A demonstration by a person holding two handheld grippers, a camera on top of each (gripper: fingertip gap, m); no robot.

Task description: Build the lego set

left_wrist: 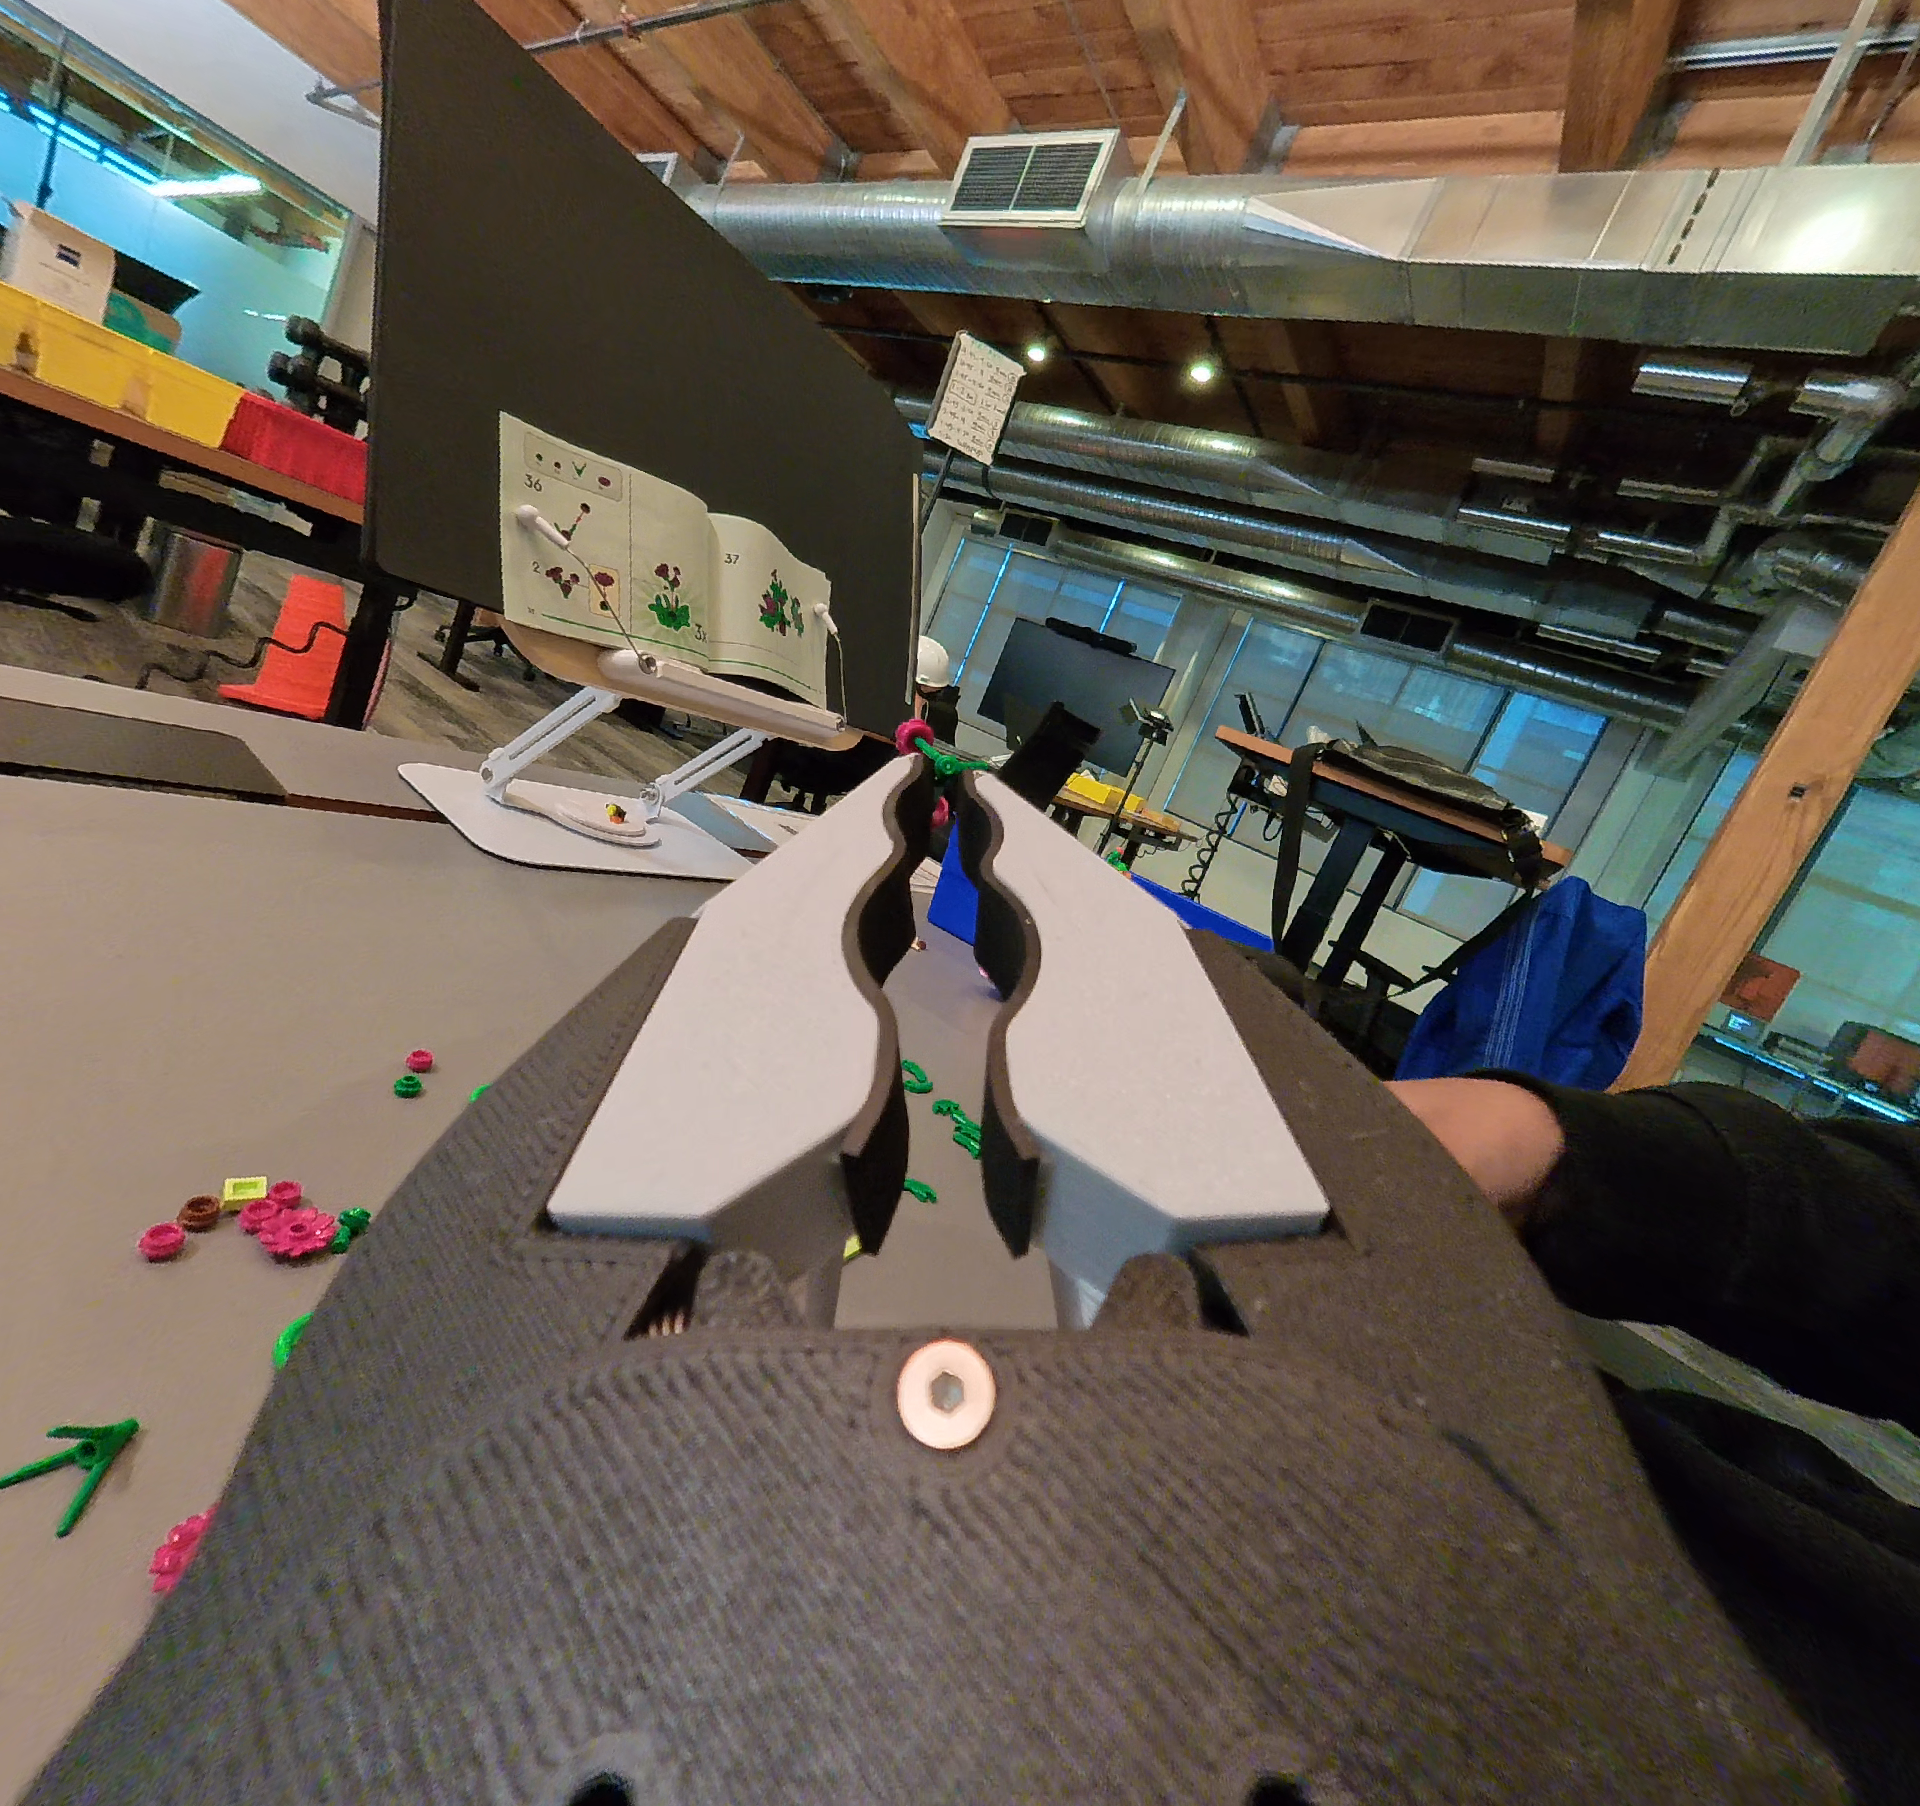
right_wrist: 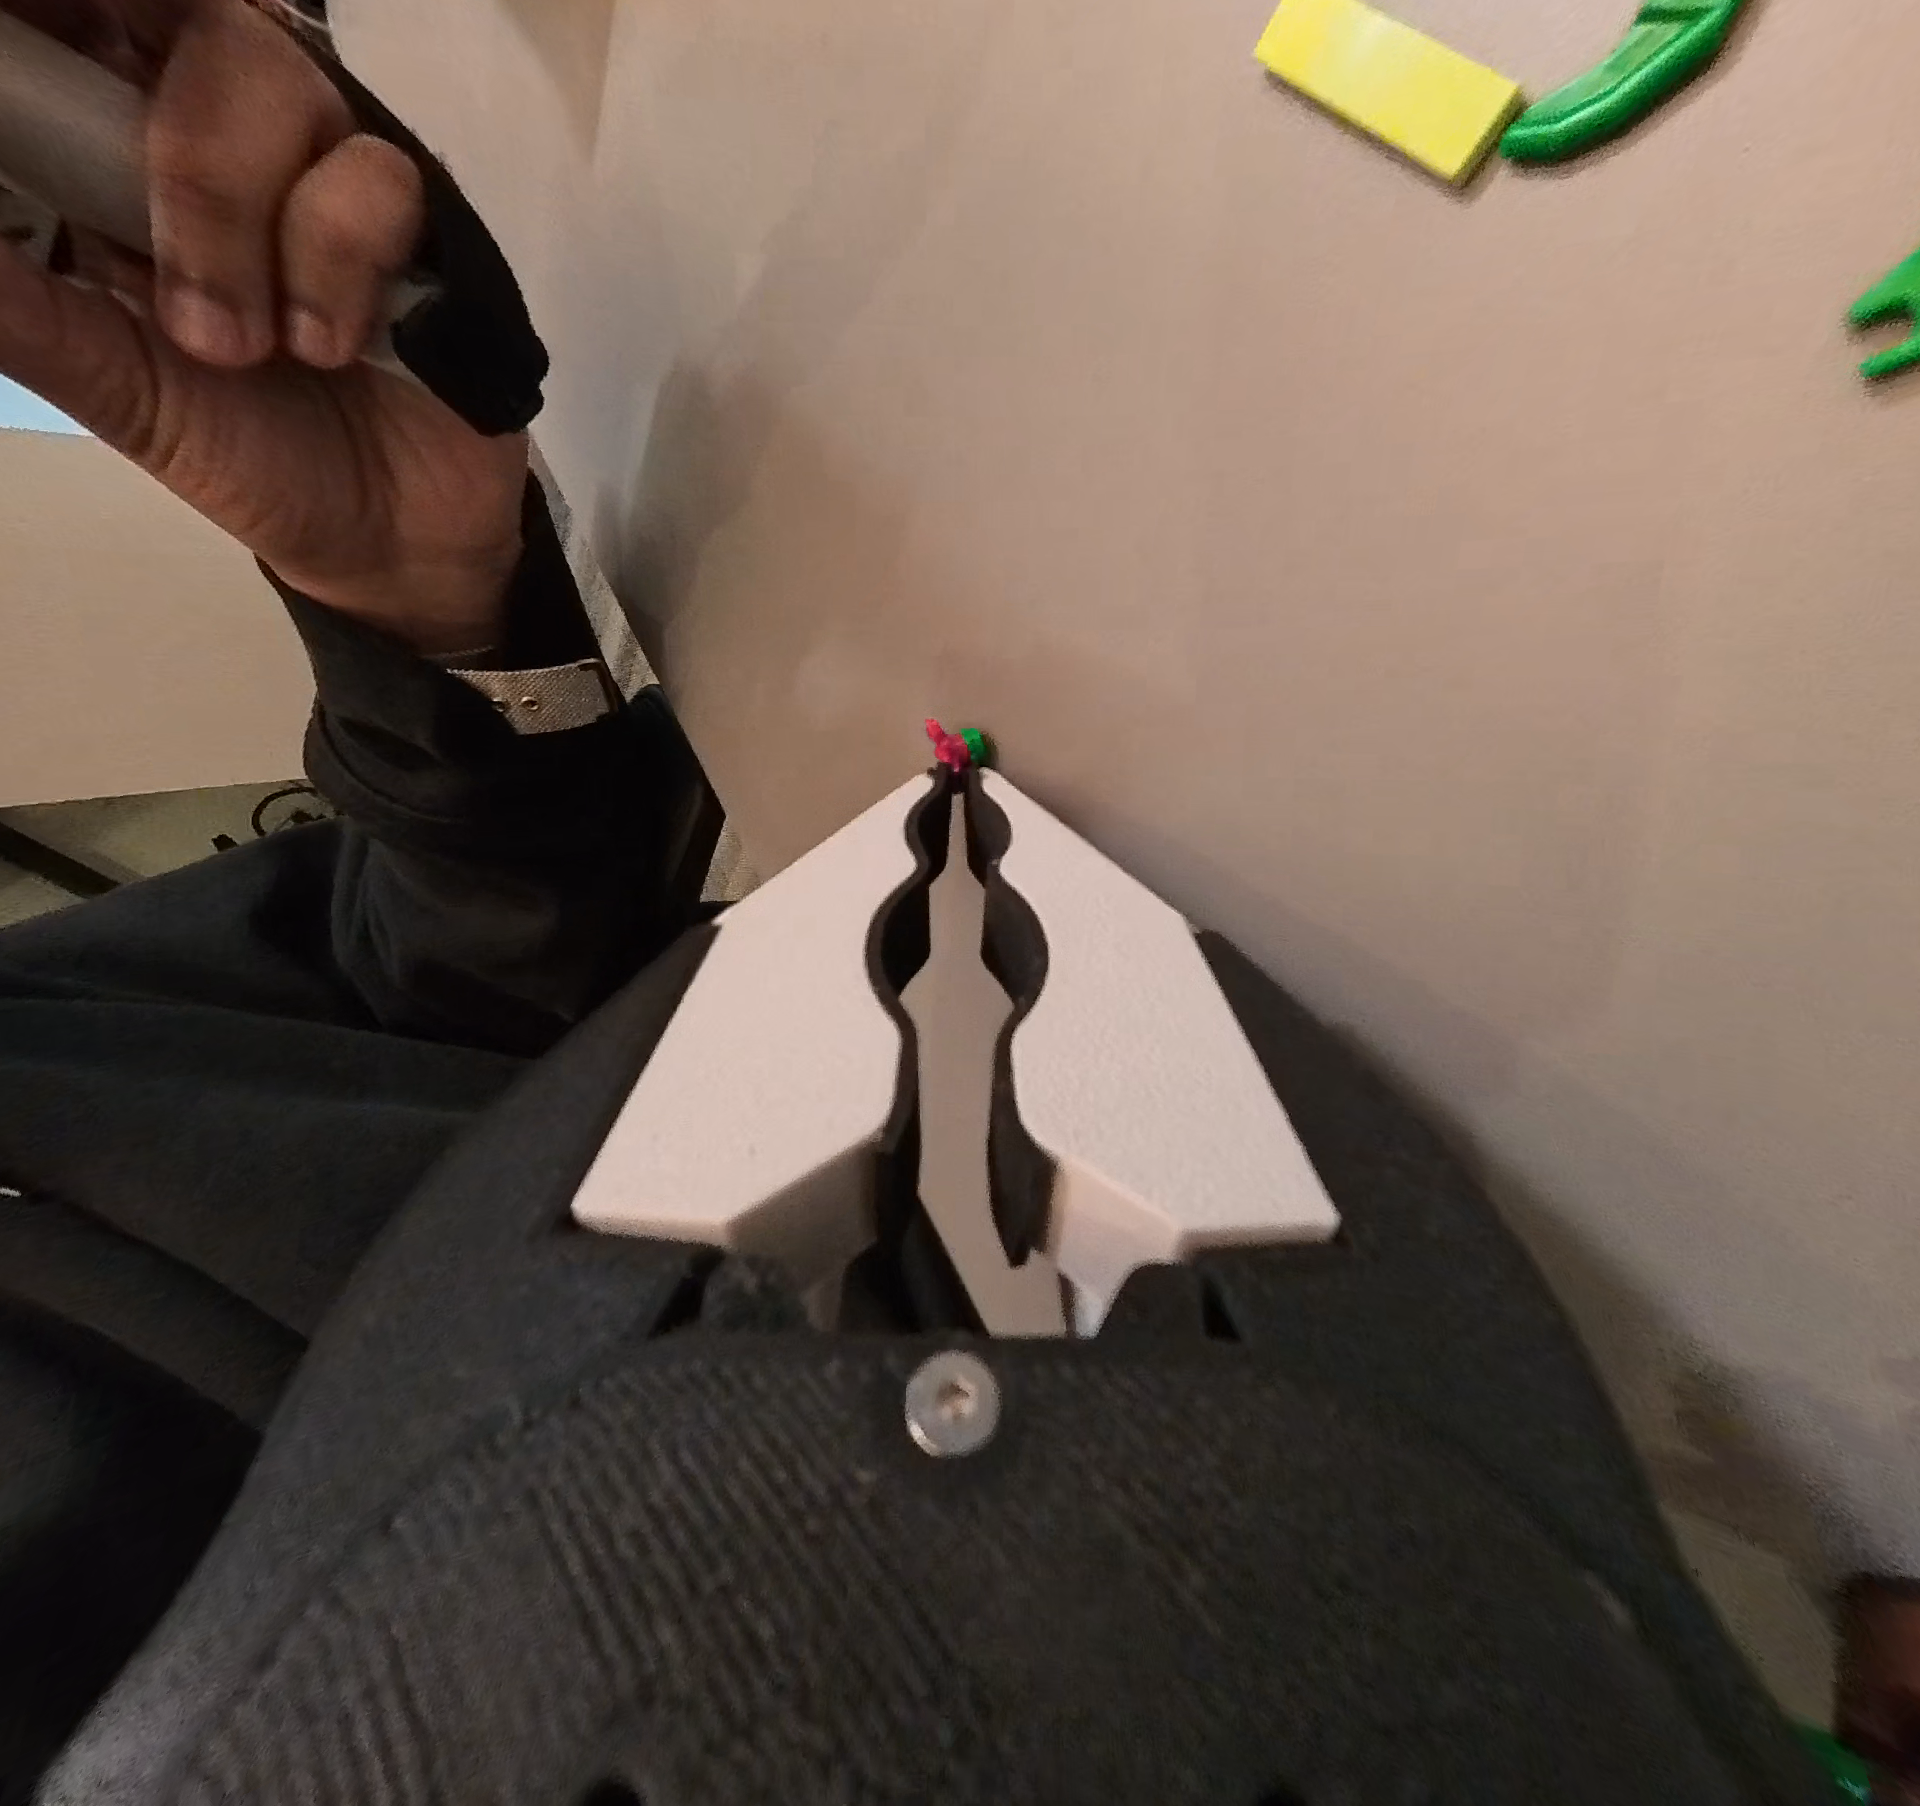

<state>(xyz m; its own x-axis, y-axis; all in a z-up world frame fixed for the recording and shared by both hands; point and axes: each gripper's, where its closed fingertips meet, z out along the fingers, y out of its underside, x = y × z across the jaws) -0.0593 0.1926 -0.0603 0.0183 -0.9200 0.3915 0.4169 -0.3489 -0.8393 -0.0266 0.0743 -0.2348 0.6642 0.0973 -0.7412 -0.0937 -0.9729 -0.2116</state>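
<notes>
My left gripper is raised off the grey table and shut on a thin green stem with magenta flower pieces that stick out past its tips. My right gripper points down at the table and is shut on a small magenta and green piece at its tips. Loose magenta flowers, a brown stud and a green stem piece lie on the table to the left. A yellow flat tile and a green leaf lie beyond the right gripper.
An open instruction booklet rests on a white stand in front of a black divider panel. A blue bin sits behind the left fingertips. A person's hand grips a handle at the left of the right wrist view. There is about 20 centimeters between the tips of the two grippers.
</notes>
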